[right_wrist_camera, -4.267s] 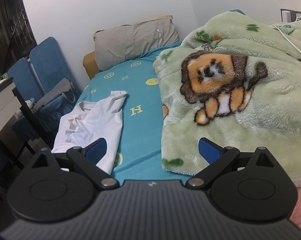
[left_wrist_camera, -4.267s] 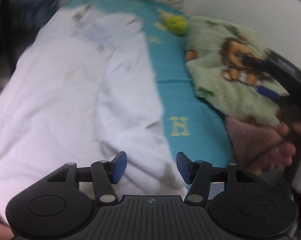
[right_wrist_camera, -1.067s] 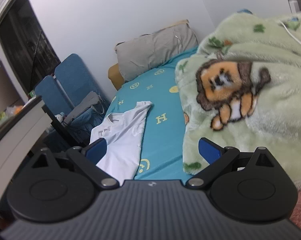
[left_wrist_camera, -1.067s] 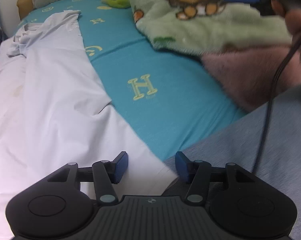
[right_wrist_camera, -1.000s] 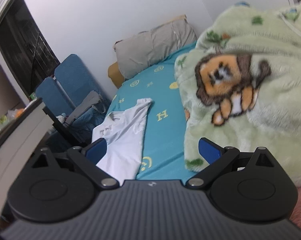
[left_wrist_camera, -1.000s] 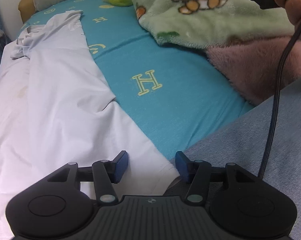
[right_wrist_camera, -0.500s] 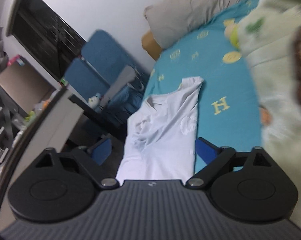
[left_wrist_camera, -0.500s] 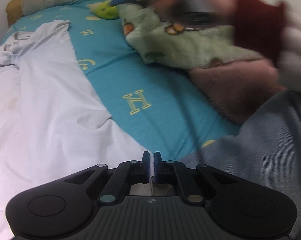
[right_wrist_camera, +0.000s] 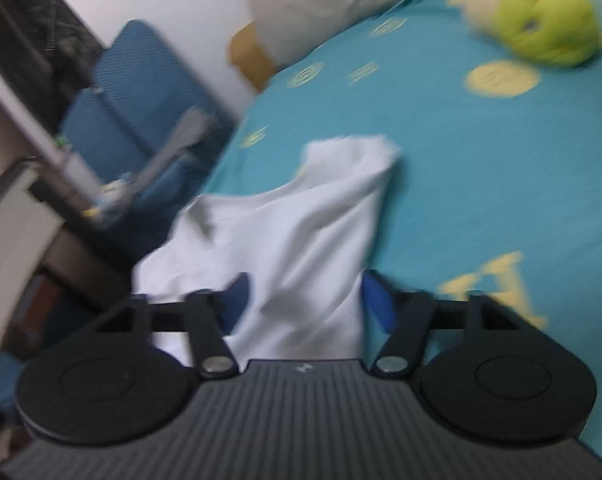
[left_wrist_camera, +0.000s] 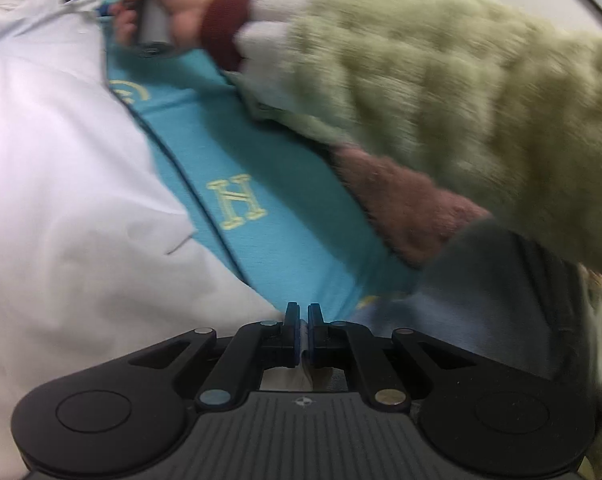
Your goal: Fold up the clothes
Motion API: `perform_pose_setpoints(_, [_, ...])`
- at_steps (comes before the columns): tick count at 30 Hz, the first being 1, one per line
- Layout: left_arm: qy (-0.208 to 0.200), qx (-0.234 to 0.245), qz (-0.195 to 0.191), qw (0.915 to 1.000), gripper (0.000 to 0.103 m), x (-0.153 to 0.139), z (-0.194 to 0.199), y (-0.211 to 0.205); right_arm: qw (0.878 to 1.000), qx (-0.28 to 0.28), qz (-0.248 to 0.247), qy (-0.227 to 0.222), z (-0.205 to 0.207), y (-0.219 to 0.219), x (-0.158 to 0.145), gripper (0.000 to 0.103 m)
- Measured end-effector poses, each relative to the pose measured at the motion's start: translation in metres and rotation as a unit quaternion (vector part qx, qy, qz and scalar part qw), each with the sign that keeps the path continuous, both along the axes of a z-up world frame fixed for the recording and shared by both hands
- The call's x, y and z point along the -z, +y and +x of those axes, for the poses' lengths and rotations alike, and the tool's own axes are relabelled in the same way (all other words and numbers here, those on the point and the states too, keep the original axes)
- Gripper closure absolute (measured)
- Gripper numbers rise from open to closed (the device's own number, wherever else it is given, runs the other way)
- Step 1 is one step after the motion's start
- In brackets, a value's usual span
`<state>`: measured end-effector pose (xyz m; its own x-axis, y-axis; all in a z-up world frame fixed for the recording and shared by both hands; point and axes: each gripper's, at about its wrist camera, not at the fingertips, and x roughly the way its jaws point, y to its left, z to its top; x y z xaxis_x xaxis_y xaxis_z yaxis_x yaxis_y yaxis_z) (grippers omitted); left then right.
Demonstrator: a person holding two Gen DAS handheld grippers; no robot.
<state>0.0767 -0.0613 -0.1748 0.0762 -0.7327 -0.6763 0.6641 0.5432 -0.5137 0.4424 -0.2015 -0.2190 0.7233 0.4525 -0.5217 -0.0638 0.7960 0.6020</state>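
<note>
left tongs [left_wrist_camera: 303,330] now clenched on white shirt [left_wrist_camera: 69,184] hem.
right tongs [right_wrist_camera: 301,300], closing, straddle the far end ungripped; fold imminent.

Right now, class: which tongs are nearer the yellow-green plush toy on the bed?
Right. The right tongs are closing over the white shirt at its far end, the plush toy just beyond. The left tongs pinch the shirt's near corner.
</note>
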Motion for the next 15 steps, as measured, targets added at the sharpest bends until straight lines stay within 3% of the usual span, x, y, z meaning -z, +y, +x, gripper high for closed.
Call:
perform_pose_setpoints(2, [0.001,0.012,-0.008,0.9999,0.099,-0.001,-0.003,-0.002,0.999,-0.007,-0.034,-0.001,0.004,0.013,0.001,0.086])
perform_pose_setpoints(3, [0.002,0.015,-0.013,0.9998,0.099,-0.001,-0.004,-0.002,0.999,-0.008,-0.050,0.000,0.005,0.017,0.000,0.089])
perform_pose_setpoints(5, [0.005,0.022,-0.024,0.9995,0.099,-0.003,-0.007,-0.002,0.998,0.002,-0.058,-0.009,0.002,0.018,-0.007,0.094])
perform_pose_setpoints(15, [-0.034,0.061,-0.059,0.9958,0.100,-0.034,-0.025,-0.018,0.997,0.030,-0.056,-0.049,-0.012,-0.027,-0.069,0.095])
